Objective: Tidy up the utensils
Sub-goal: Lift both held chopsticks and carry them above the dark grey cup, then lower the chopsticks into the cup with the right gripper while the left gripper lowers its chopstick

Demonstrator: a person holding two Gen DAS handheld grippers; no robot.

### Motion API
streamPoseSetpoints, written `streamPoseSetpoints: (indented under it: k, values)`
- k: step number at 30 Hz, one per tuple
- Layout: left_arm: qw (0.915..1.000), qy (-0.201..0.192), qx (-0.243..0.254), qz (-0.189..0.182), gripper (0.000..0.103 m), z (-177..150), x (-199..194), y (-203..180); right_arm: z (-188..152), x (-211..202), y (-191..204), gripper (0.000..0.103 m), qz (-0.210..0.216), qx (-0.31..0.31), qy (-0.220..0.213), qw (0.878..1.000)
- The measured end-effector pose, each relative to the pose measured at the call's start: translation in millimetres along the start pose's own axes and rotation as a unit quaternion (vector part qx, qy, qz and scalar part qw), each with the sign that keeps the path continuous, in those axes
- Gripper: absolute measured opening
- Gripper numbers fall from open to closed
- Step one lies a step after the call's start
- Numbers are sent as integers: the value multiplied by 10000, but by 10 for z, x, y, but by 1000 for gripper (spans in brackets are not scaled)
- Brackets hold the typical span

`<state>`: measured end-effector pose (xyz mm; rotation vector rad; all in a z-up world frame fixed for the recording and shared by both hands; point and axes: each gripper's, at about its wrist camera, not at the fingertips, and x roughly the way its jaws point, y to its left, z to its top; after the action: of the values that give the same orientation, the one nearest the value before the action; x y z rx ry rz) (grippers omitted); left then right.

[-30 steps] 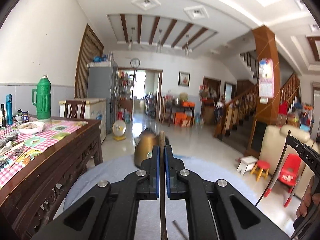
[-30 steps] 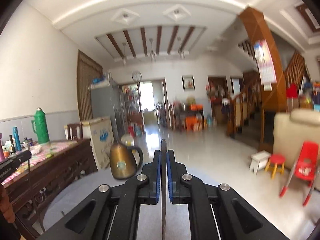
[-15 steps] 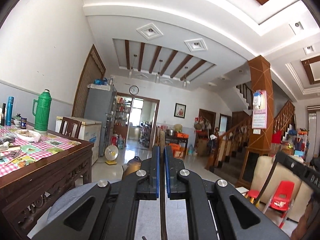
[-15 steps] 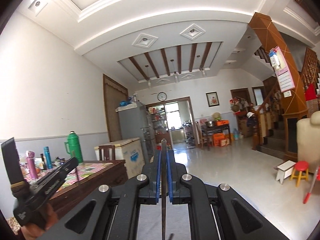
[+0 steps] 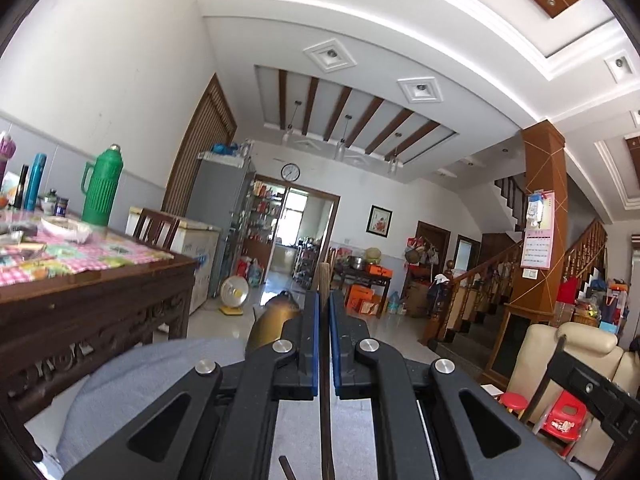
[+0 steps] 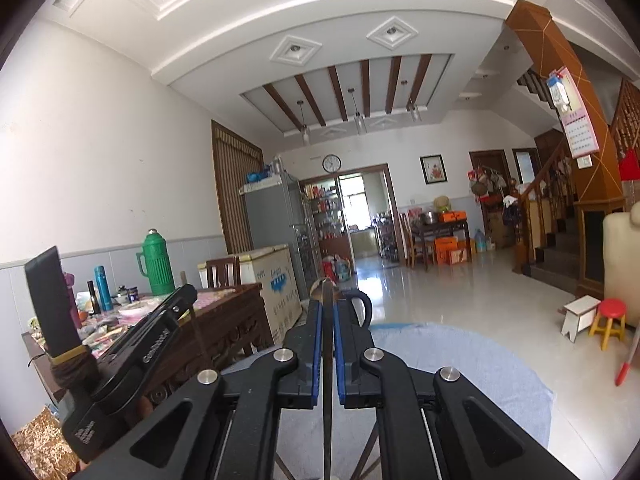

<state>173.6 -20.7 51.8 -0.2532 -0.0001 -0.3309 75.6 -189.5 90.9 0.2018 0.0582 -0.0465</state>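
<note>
Both tongs, left (image 5: 324, 312) and right (image 6: 327, 312), are clamped on thin dark sticks, probably chopsticks (image 5: 325, 392); each should stay level and firmly pinched above the round grey worktop (image 6: 480, 360).

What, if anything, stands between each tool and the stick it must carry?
Nothing visible. The left tool is shut on a thin dark stick, and the right tool on a second stick. A golden kettle stands on the cloth ahead of both.
</note>
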Motion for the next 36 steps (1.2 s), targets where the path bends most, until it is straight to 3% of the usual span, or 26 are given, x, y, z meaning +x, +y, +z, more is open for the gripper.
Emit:
streamPoseSetpoints:
  k: [10, 36]
  values:
    - [9997, 153, 185, -41, 5, -190, 8, -162, -255, 147, -111, 6, -74, 53, 441, 9990]
    - [9947, 922, 454, -18, 5, -473, 183, -159, -478, 308, -155, 7, -223, 211, 900, 9955]
